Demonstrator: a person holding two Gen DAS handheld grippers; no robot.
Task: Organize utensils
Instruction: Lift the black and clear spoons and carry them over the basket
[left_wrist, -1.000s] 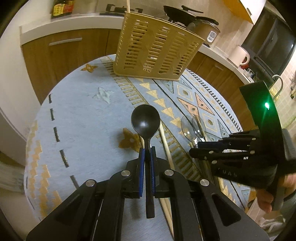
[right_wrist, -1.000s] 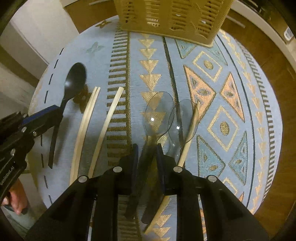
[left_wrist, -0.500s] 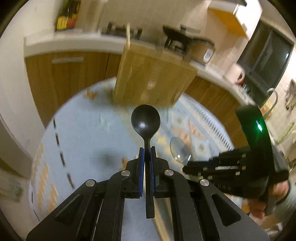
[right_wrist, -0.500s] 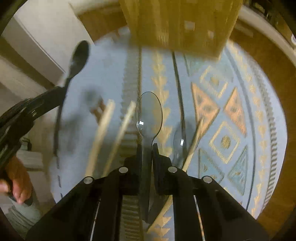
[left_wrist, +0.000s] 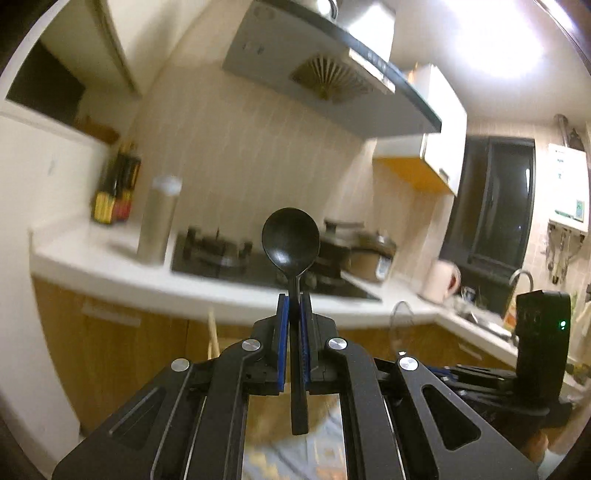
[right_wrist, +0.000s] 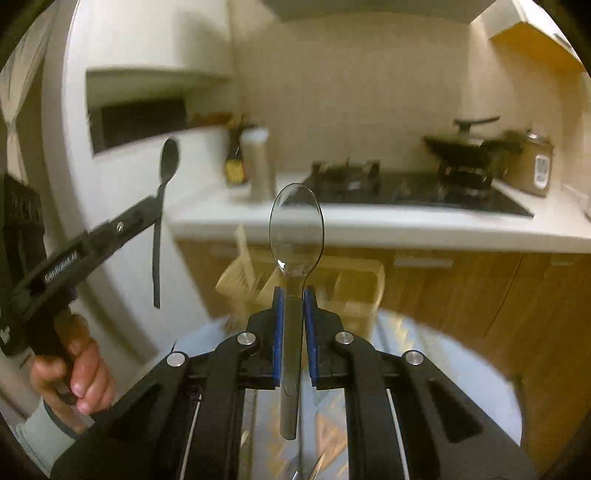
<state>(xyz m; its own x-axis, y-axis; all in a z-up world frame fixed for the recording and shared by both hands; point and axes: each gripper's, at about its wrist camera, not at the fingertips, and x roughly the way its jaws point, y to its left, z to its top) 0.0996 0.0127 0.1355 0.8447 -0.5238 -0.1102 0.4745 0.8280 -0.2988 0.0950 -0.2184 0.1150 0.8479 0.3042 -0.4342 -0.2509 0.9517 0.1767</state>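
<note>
My left gripper (left_wrist: 294, 306) is shut on a black spoon (left_wrist: 290, 240), held upright, bowl up, high above the table. That black spoon (right_wrist: 168, 162) and the left gripper (right_wrist: 157, 206) also show at the left of the right wrist view. My right gripper (right_wrist: 294, 299) is shut on a clear plastic spoon (right_wrist: 296, 229), bowl up, lifted above the table. The beige slotted utensil basket (right_wrist: 354, 284) stands beyond the clear spoon at the table's far edge, with a wooden stick (right_wrist: 242, 240) in it. In the left wrist view the right gripper (left_wrist: 480, 373) is low at the right.
The round table with a blue patterned cloth (right_wrist: 454, 373) lies below. Behind are a white counter (right_wrist: 369, 225) with a black hob, pots and a rice cooker (right_wrist: 532, 166), and wooden cabinets (right_wrist: 480, 291). A range hood (left_wrist: 332, 74) hangs above.
Both grippers have risen and tilted up with their spoons, from just over the table to looking at the kitchen counter. The table has dropped nearly out of view.
</note>
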